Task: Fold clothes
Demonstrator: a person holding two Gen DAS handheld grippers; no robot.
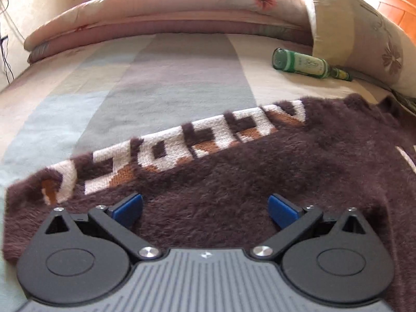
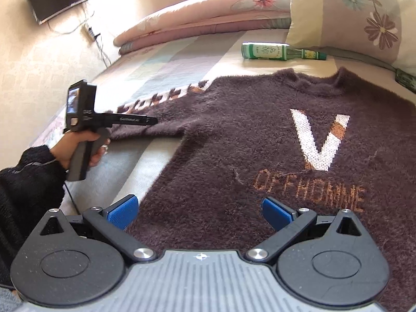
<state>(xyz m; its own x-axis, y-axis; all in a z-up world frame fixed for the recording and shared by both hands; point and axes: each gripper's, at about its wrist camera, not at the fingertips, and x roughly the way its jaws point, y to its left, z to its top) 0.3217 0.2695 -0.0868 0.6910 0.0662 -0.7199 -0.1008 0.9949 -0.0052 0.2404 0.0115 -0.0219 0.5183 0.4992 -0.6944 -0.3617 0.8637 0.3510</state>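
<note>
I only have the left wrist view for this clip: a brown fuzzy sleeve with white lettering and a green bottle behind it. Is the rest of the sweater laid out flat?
Observer: Yes. In the right wrist view the sweater lies spread front up on the bed, collar toward the pillow.
Operator: Anything on its chest?
Observer: A large white V with orange lettering under it.
Operator: Where is the left hand-held gripper?
Observer: The left hand-held gripper is over the sleeve, held by a hand in a dark cuff.
Operator: And the right one?
Observer: The right hand-held gripper is open, over the sweater's lower left edge, holding nothing.
</note>
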